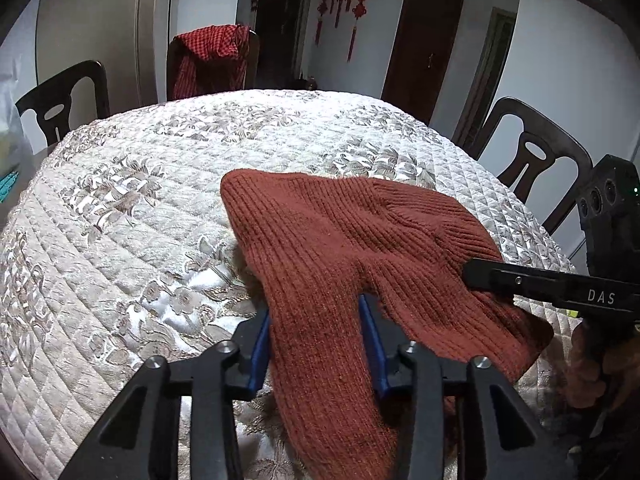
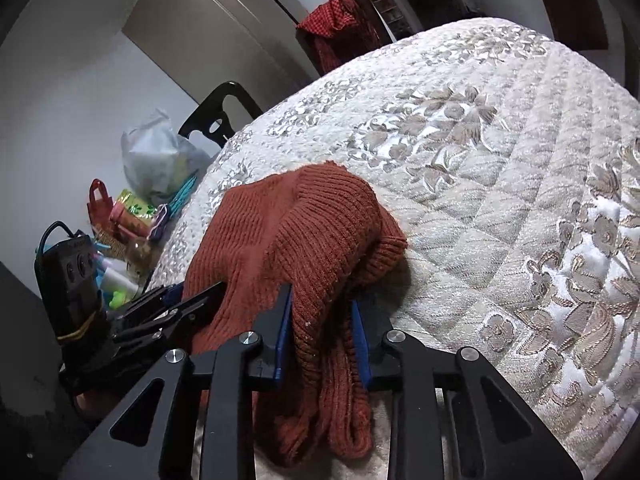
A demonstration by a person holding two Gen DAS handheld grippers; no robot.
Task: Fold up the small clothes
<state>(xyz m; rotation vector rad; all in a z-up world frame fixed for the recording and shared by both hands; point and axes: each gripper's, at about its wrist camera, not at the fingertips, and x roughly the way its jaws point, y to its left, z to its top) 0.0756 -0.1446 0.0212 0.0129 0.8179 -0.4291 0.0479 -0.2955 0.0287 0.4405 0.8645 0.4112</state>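
While both tongs, left (image 1: 316, 340) and right (image 2: 322, 332), pinch the near edge of the rust knit garment (image 1: 352, 232) on the quilted bench (image 1: 132, 208), lift evenly and fold away.

The rust-red sweater (image 1: 360, 240) is coarse ribbed knit wool, matt and slightly fuzzy. Beneath it the table cover (image 1: 120, 184) is quilted satin-like cloth, shiny, with woven floral patterns. Both grippers, left gripper (image 1: 316, 344) and right gripper (image 2: 322, 332), are matt black plastic with bright metal screws and smooth blue pads (image 1: 258, 344). The far chairs (image 1: 532, 160) are dark glossy wood.
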